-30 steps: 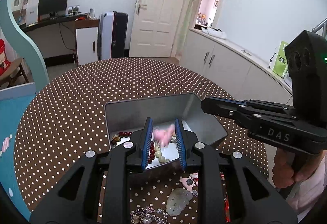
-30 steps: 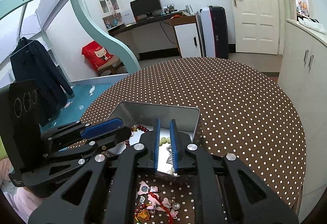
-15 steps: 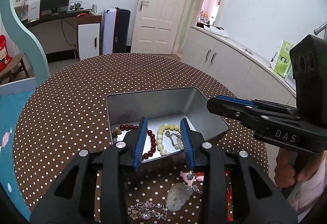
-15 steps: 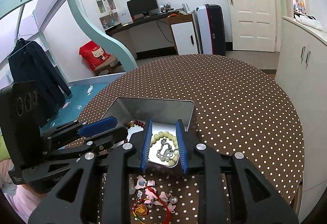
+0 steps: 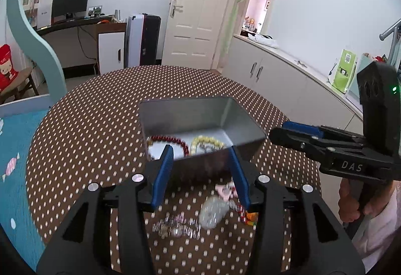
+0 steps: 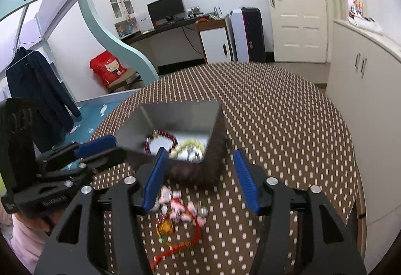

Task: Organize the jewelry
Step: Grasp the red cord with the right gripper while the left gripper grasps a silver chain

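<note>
A: Why are both grippers above the tabletop (image 5: pixel 95 109)?
B: Loose jewelry (image 6: pixel 180 214) lies just in front of the tin (image 5: pixel 200 112), which holds the bead bracelets (image 5: pixel 175 140). Likely lining up the next pick.
A: Fingers?
B: Left gripper (image 5: pixel 200 174) and right gripper (image 6: pixel 200 179) both spread wide, empty, touching nothing.

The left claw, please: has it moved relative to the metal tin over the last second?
Yes. The left claw has opened wide and drawn back toward the person: its blue fingertips, earlier over the grey rectangular metal tin, now sit at its near wall.
</note>
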`<action>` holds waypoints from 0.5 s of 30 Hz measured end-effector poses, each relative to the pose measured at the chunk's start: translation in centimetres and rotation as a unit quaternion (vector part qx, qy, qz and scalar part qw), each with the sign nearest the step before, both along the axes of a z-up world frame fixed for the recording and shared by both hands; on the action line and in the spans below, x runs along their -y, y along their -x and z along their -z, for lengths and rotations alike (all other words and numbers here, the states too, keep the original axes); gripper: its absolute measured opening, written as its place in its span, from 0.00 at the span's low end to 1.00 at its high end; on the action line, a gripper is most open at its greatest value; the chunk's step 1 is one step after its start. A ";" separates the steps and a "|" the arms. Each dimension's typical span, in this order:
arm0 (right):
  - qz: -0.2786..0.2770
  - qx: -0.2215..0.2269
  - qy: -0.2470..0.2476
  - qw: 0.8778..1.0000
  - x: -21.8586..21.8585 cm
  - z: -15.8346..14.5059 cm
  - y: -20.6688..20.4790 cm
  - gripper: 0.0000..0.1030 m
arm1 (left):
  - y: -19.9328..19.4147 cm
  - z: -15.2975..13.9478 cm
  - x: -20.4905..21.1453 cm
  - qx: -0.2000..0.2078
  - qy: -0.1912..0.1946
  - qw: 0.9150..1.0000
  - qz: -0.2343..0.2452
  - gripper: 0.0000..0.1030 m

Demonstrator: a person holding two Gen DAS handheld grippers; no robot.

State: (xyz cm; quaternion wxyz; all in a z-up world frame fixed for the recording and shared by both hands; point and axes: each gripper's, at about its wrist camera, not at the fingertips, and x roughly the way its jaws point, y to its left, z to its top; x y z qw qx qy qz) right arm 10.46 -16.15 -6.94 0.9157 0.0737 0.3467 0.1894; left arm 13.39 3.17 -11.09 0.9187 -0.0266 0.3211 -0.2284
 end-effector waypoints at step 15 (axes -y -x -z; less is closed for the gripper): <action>-0.018 -0.042 0.071 0.996 -2.1 4.7 3.5 0.56 | 4.1 2.5 -3.7 -0.045 -0.007 0.998 -0.041 0.57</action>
